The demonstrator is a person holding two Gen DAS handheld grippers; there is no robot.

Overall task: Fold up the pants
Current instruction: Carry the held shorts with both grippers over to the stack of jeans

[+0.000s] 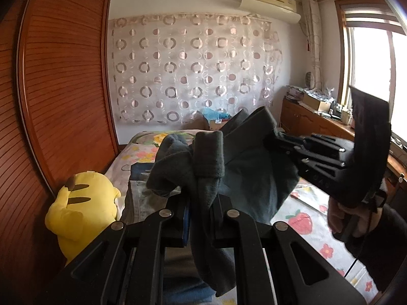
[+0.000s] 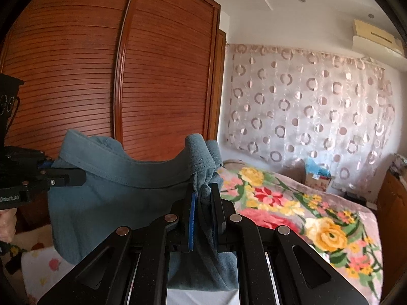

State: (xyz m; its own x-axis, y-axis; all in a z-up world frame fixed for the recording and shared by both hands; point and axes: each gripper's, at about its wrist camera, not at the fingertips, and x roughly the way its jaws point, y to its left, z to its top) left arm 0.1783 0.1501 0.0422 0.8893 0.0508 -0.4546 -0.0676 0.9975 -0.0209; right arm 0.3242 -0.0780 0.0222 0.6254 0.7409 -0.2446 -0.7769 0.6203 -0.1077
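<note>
Both grippers clamped on the pants (image 2: 106, 193), jaws narrow with fabric pinched between them: left gripper (image 1: 203, 190) holds one bunched waistband end, right gripper (image 2: 204, 193) the other. Pants hang in the air between the two, above the bed (image 2: 292, 203), waistband sagging in the middle. Wardrobe (image 2: 152, 76) on the left, yellow plush (image 1: 81, 203) beside it on the bed.
</note>
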